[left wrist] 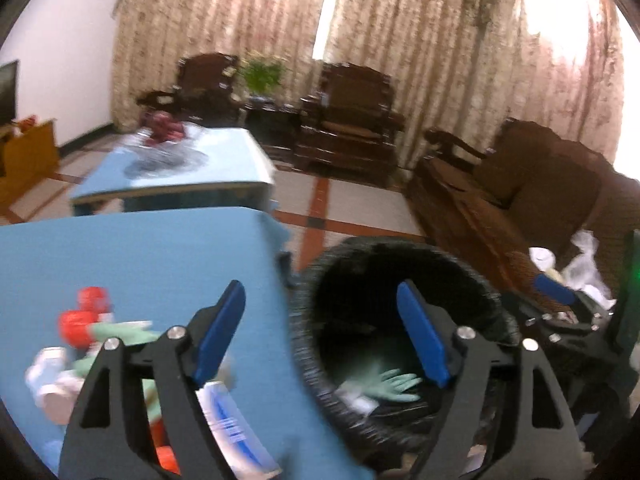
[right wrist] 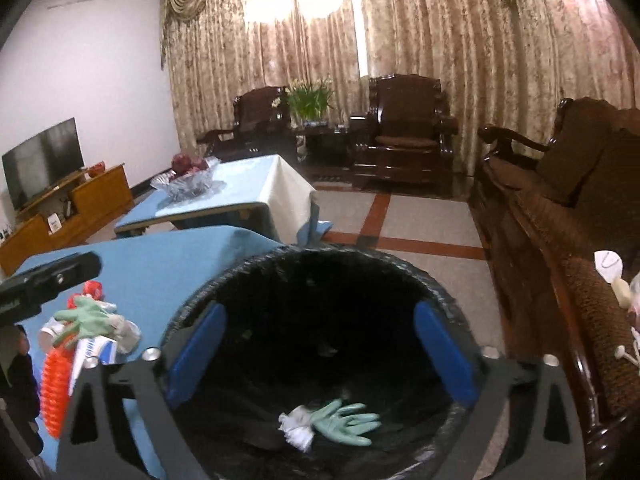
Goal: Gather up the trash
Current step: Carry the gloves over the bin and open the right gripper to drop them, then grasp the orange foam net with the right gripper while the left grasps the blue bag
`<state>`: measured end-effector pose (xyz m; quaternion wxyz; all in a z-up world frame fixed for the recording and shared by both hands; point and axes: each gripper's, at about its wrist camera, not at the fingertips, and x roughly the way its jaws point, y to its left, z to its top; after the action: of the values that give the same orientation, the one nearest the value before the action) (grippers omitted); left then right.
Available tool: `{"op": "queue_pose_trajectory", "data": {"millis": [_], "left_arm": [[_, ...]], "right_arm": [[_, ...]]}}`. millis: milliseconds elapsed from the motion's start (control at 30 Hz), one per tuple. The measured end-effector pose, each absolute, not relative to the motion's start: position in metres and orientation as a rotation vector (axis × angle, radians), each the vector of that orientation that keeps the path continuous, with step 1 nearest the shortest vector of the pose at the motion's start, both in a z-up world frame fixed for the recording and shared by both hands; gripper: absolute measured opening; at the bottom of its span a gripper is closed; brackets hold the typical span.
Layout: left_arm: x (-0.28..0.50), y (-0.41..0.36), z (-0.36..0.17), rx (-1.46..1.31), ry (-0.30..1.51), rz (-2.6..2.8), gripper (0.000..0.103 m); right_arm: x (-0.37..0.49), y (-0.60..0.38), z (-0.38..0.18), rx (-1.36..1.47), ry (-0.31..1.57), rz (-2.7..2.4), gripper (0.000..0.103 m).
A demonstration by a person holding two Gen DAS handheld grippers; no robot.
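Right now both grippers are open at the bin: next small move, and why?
Probably swing the left gripper back over the blue-clothed table toward the pale green rubber glove on the litter pile. Another green glove and white crumpled tissue already lie in the black-lined round bin; the right gripper holds nothing.

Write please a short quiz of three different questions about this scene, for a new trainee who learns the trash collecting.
1. True or false: the pale green rubber glove lies inside the round black trash bin.
2. What lies touching that glove in the bin? A) a crumpled white tissue B) a red apple C) a glass bowl
3. Fill in: the blue-padded right gripper is ____, with nothing between its fingers.

Key:
1. True.
2. A, the crumpled white tissue.
3. Open.
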<state>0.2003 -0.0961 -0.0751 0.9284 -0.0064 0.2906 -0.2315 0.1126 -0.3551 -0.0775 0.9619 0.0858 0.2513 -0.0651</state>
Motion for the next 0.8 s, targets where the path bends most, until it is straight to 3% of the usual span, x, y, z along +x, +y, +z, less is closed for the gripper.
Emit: {"op": "queue_pose_trajectory", "data": {"millis": [433,800], "left_arm": [[0.127,0.055,-0.077,0.0,0.606,-0.112,0.08],[0.091,0.095,-0.104,0.012,0.646,-0.042,0.079]], "right_arm": [[0.088,-0.21,-0.083,0.128,0.479,0.152,0.096],[0.073,-0.142,-0.109,0.075,0.567,0.319,0.074]]}}
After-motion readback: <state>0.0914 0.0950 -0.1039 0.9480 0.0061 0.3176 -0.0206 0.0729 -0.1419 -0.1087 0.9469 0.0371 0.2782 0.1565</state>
